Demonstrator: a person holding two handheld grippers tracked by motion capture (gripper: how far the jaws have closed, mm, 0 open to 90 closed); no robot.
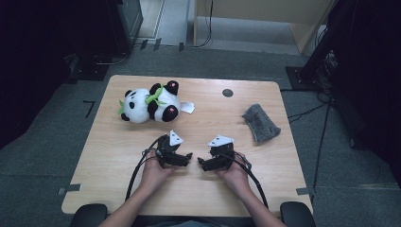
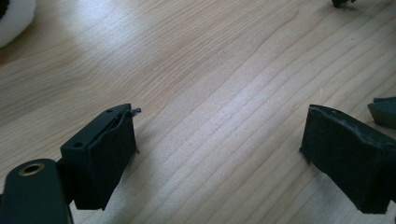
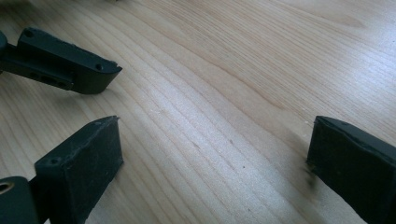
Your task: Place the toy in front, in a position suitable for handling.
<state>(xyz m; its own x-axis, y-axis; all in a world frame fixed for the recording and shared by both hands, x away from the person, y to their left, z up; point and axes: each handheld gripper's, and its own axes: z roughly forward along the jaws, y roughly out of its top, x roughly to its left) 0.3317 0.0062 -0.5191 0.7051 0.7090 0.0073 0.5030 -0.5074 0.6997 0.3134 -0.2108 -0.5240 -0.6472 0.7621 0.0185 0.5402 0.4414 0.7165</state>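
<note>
Both grippers, left and right, are sitting spread and empty at the near edge, while the panda is lying far-left, long axis left-right, nearer the left one.

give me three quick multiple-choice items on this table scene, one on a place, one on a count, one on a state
1. Where does the black-and-white plush panda lie on the light wooden table?
A. far left
B. near right
C. dead centre

2. How many things lie on the table besides the grippers?
A. one
B. two
C. four

3. How do the left gripper jaws stand?
A. shut on the panda
C. shut on a cup
B. open, nothing between

Answers: 1 A, the panda lies toward the far left corner. 2 B, the panda and a grey fuzzy cloth. 3 B, bare wood shows between the pads.
</note>
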